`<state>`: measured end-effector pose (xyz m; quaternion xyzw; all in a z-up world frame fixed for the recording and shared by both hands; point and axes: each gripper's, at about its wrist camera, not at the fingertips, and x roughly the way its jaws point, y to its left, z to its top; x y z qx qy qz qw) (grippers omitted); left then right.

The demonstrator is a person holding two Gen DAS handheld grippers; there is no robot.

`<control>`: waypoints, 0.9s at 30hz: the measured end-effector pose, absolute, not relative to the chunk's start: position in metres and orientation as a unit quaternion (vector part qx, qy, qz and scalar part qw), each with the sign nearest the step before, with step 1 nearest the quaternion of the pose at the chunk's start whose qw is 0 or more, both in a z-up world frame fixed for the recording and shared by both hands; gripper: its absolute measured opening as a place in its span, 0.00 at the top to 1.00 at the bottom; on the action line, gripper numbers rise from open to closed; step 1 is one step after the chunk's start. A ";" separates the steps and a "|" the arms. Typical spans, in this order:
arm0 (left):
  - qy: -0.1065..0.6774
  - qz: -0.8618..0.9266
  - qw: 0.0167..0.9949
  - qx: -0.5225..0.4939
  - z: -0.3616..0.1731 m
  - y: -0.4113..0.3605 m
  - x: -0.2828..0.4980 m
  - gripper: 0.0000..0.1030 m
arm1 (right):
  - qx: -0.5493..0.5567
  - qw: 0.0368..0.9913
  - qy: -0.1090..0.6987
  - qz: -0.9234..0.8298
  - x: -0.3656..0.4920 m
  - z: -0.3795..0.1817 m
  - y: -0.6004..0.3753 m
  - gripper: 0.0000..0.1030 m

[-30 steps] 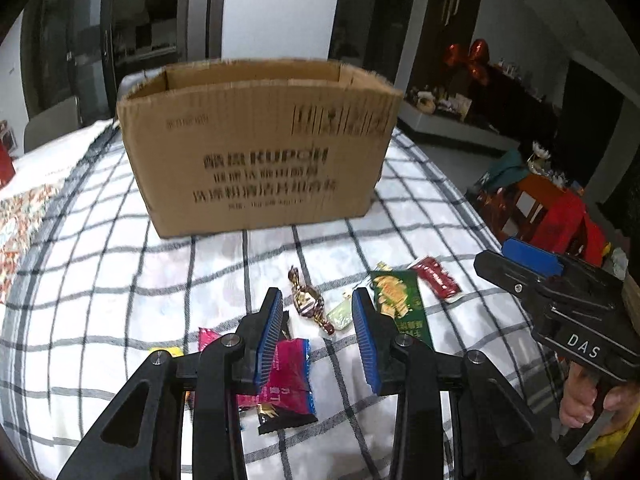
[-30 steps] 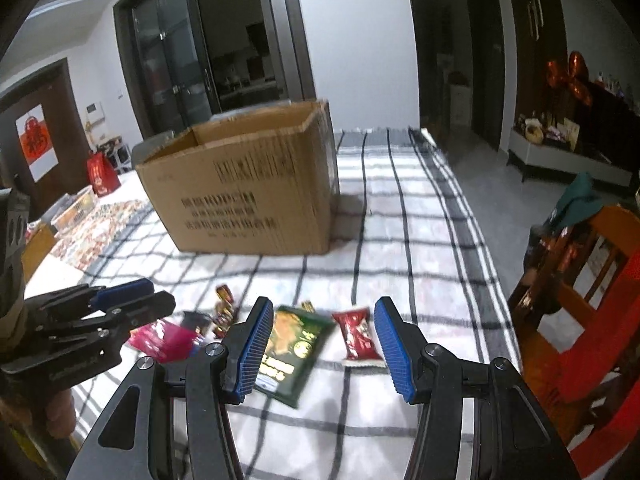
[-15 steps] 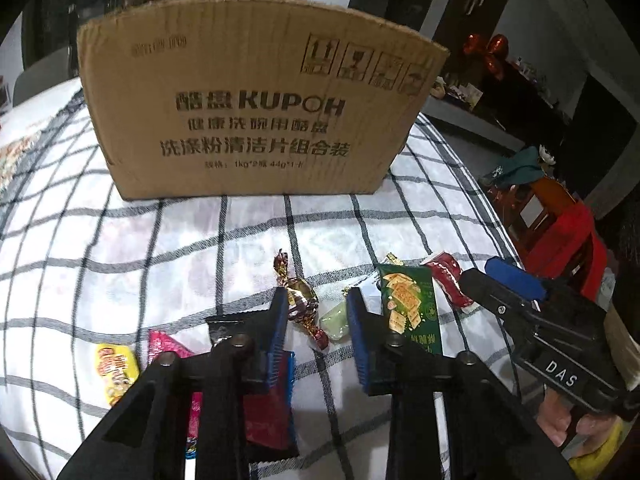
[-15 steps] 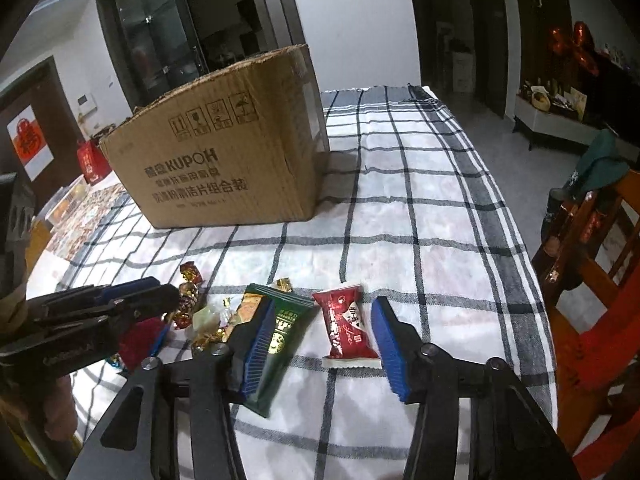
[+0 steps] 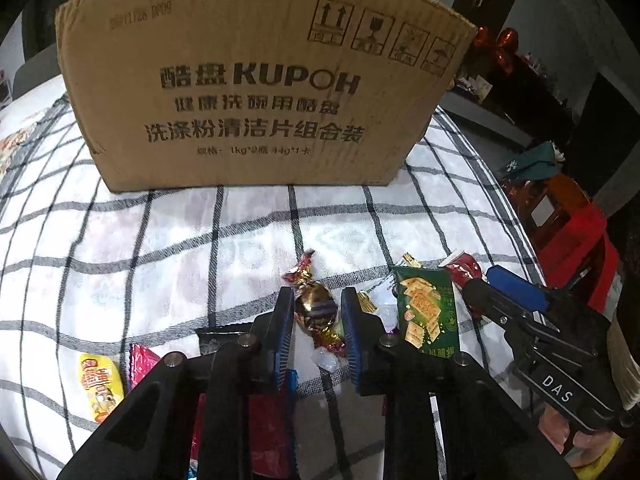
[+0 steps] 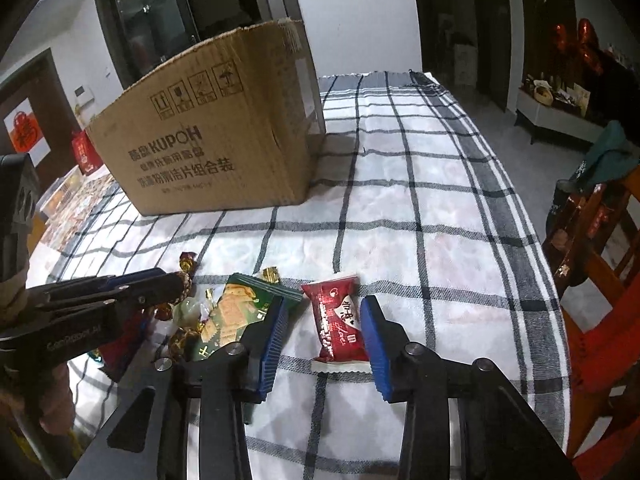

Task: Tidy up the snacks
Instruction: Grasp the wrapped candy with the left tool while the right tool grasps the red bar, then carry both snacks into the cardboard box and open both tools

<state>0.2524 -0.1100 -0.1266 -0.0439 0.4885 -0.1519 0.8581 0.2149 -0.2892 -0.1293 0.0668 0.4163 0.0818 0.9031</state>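
Left gripper [image 5: 314,312] pads are clamped on the brown-gold twist-wrapped candy [image 5: 316,310] on the checked tablecloth [image 6: 420,208]. Right gripper [image 6: 325,322] jaws have just been closing, still apart around the red snack packet [image 6: 338,322], right pad at its edge, left pad clear. Green cracker packet [image 6: 236,314] lies just left. Cardboard box [image 5: 256,92] stands far, open cloth between; table's right edge is near.

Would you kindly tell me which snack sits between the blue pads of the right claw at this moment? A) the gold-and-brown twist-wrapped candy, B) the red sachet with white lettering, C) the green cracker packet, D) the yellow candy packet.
B: in the right wrist view the red sachet lies between the pads of the right claw, while the green cracker packet lies outside its left pad.
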 end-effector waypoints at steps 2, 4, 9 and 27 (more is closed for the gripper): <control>0.489 -0.149 0.858 -0.042 -0.128 -0.110 0.253 0.76 | 0.068 0.902 0.418 0.081 0.216 -0.131 -0.289 0.63; 0.488 -0.149 0.859 -0.041 -0.128 -0.111 0.253 0.76 | 0.066 0.902 0.419 0.079 0.217 -0.132 -0.289 0.68; 0.487 -0.149 0.860 -0.039 -0.128 -0.111 0.253 0.77 | 0.061 0.903 0.420 0.074 0.217 -0.135 -0.290 0.77; 0.445 -0.168 0.879 -0.025 -0.093 -0.110 0.233 0.77 | 0.066 0.917 0.381 0.094 0.201 -0.096 -0.275 0.78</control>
